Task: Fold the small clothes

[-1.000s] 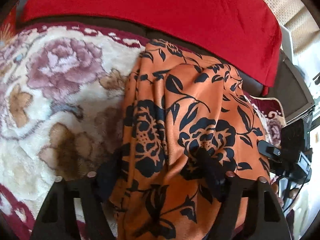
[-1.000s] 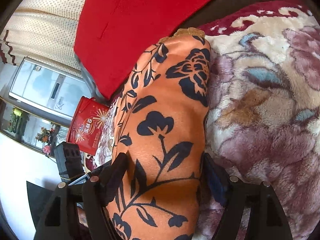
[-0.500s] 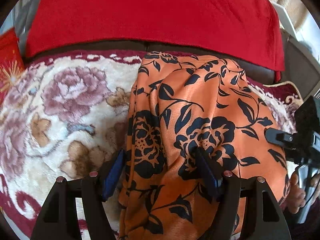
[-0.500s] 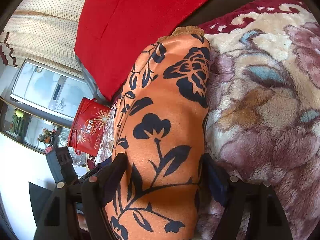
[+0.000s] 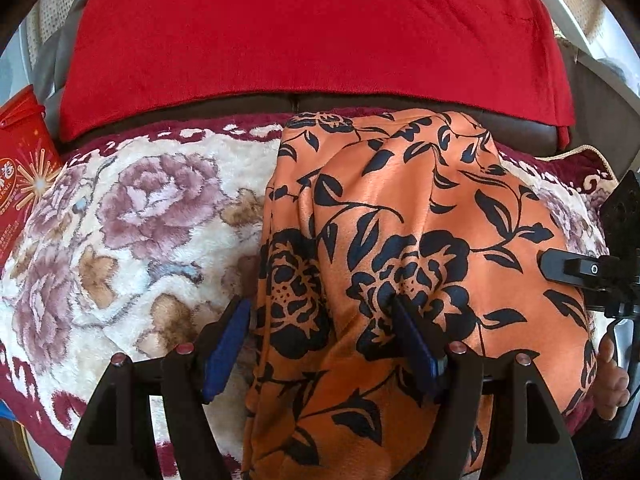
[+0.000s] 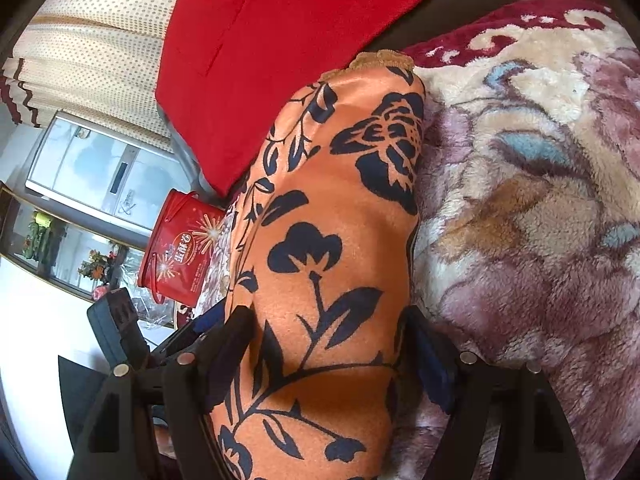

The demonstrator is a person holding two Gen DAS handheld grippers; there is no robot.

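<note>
Orange garment [image 5: 400, 240] runs lengthwise toward the red cushion [image 5: 312, 28]; both grippers' fingers stand wide astride it.

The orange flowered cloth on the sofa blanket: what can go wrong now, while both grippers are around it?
1. The orange cloth looks smooth and bulges into loose ridges. Between the left gripper fingers lies a bunched ridge, so closing could catch several layers and set a crooked fold.
2. The right gripper straddles a thick roll of the cloth; the satin may slip out when pulled.
3. The plush blanket lies beside the left gripper's outer finger and could get pinched too.
</note>
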